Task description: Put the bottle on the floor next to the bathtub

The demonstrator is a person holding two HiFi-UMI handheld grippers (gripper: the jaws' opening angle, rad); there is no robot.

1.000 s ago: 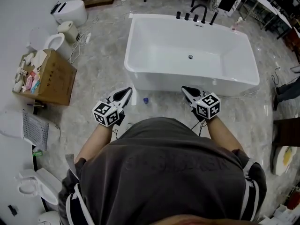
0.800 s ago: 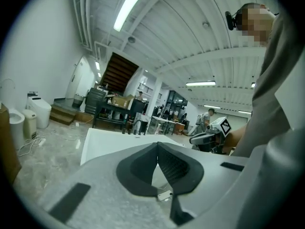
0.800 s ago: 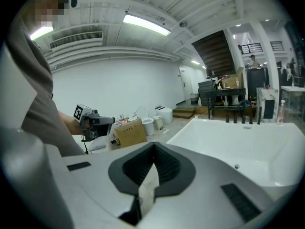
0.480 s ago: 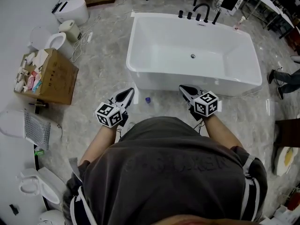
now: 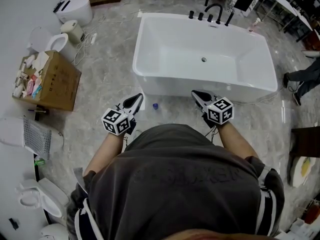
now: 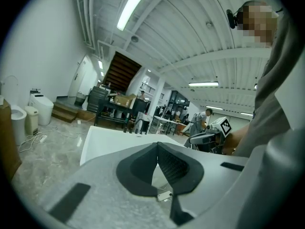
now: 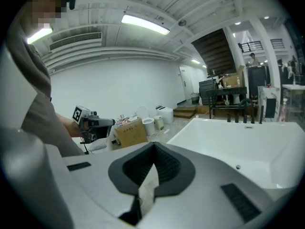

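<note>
1. The left tool (image 5: pixel 134 101) is seen with its jaws pressed together and nothing between them. It is held low in front of the body and pointed toward the bathtub (image 5: pixel 170 88), which suggests that no grasp is needed at this moment
2. The right tool (image 5: pixel 200 98) is likewise closed on nothing, pad against pad, and is held level with the left one and apart from it
3. Between the two tools, a small blue-topped thing, taken to be the bottle (image 5: pixel 155 105), is seen on the floor (image 5: pixel 105 74). It lies just beside the bathtub's near wall and is touched by neither tool; its details are too small to be told
4. The placement asked for is therefore judged to be done, which would explain why both tools are held empty and clear of the bottle
5. Farther out, a cardboard box (image 5: pixel 50 81) of small items is set on the floor well apart to the left, and black taps (image 5: pixel 210 15) are fitted at the bathtub's far rim
</note>
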